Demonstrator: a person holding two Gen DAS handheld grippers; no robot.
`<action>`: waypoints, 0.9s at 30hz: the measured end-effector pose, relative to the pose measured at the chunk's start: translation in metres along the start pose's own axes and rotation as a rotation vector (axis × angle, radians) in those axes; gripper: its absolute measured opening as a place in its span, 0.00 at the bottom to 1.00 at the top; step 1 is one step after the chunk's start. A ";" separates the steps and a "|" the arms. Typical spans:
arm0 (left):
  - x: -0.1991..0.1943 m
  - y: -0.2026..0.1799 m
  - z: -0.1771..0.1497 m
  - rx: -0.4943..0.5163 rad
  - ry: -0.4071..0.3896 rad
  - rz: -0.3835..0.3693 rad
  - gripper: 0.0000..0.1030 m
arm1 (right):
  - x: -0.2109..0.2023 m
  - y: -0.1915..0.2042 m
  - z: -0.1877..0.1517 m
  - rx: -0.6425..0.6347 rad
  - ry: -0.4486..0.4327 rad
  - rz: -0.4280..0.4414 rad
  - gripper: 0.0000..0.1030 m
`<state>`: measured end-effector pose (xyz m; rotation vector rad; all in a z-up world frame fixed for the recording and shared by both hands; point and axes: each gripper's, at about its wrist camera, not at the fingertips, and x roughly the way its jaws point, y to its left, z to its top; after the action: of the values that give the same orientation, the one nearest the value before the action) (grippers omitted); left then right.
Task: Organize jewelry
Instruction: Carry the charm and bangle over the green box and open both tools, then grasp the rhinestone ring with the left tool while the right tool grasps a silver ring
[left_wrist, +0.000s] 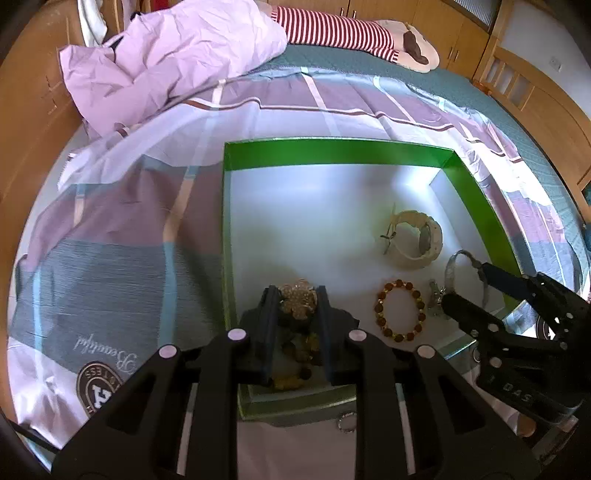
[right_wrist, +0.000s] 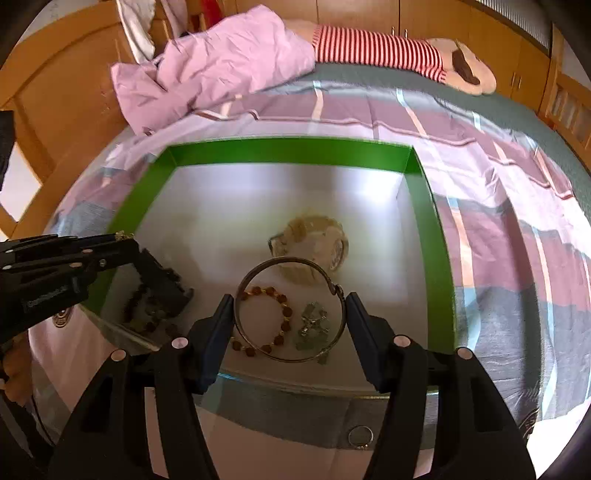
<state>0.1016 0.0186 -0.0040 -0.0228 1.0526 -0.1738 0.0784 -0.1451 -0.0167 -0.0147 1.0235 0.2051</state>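
Your tray (left_wrist: 332, 151) sits on the bed (left_wrist: 110, 240). Inside: the watch (left_wrist: 413, 240) toward the back right, the bead bracelet (left_wrist: 400, 310) in front of it, the small clip (left_wrist: 434, 297) just right of the bracelet. A ring (right_wrist: 360, 435) lies on the bed before the tray.

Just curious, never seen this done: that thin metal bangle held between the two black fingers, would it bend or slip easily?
The bangle looks like a thin metal hoop, so probably stiff and light. It is pinched only at two opposite edges by the right tool, so it might swivel or slip. If dropped on its edge, it could roll.
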 end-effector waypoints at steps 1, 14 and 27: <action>0.001 0.000 0.000 -0.003 0.002 -0.005 0.20 | -0.002 -0.001 -0.001 0.006 -0.002 0.002 0.59; -0.040 0.006 -0.037 -0.040 0.001 -0.098 0.59 | -0.085 -0.059 -0.051 0.159 -0.114 0.015 0.76; 0.003 -0.040 -0.095 0.115 0.146 -0.014 0.57 | -0.026 -0.039 -0.092 0.009 0.076 -0.025 0.66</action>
<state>0.0154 -0.0147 -0.0502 0.0879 1.1862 -0.2510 -0.0054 -0.1979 -0.0463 -0.0272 1.0992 0.1780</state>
